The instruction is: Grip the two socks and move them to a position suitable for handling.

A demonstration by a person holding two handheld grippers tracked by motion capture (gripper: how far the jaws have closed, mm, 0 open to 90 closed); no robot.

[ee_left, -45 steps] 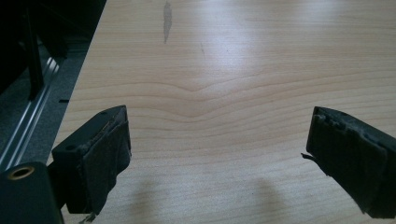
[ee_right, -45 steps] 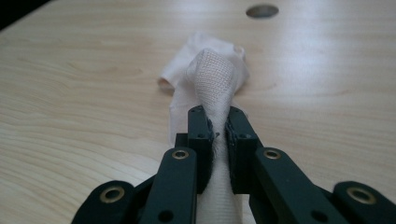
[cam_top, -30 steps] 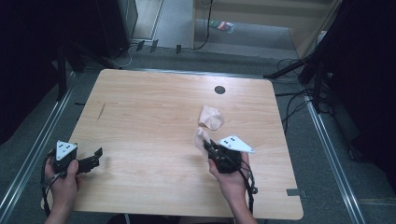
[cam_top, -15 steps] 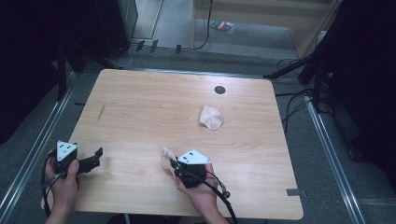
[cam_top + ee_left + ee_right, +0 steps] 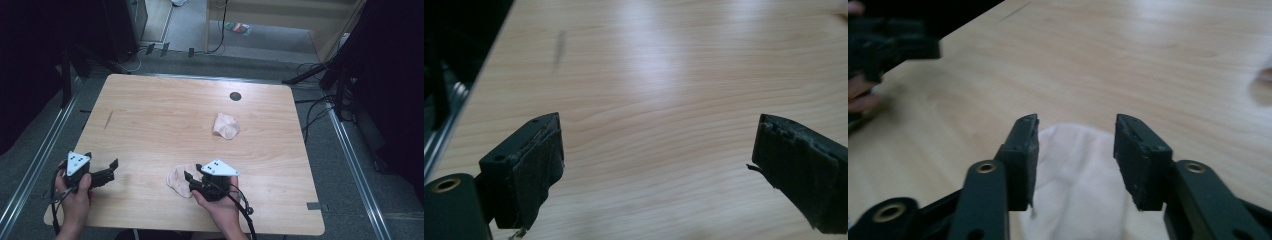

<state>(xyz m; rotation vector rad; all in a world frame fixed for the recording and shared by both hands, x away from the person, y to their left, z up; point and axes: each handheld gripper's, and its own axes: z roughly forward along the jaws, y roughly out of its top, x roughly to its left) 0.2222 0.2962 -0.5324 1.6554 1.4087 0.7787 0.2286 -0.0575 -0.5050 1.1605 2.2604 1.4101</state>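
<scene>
With the right tool (image 5: 189, 176) just opened over the near sock (image 5: 178, 180) (left tool (image 5: 113, 167) gaping, empty), lift clear without snagging cloth off the tabletop (image 5: 165, 120).

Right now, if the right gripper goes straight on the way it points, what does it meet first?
Probably the pale pink cloth piece lying on the wooden table; it sits directly between the right gripper and its open jaws, which have just been opening.

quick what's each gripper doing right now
Left gripper: open, holding nothing.
Right gripper: jaws have just been opening; open, pale sock lying between them, released.
</scene>
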